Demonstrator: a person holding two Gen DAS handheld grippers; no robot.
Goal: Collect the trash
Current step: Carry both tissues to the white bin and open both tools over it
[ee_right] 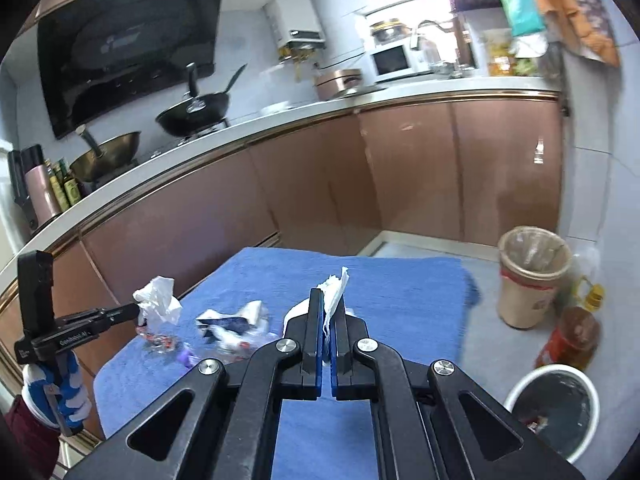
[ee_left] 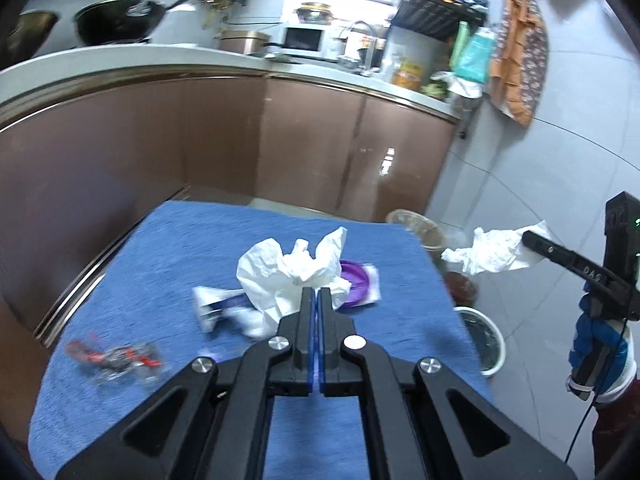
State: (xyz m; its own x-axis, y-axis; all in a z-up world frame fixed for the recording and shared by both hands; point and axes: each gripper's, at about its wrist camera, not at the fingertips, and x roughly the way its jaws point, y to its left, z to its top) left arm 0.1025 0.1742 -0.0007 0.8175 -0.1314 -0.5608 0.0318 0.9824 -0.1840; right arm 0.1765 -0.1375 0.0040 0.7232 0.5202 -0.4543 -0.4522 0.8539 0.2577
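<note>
Above the blue cloth [ee_left: 360, 344], both grippers pinch crumpled tissues, left gripper [ee_left: 316, 294] and right gripper [ee_right: 329, 300], neither binned yet, while wrappers [ee_left: 116, 358] remain.

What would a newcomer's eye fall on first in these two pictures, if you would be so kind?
Probably the crumpled white tissue pinched in the left gripper above the blue cloth, and a second tissue clamped in the right gripper. Then the litter left on the cloth: a purple lid and a red-printed clear wrapper. On the floor to the right stands a beige lined bin.
</note>
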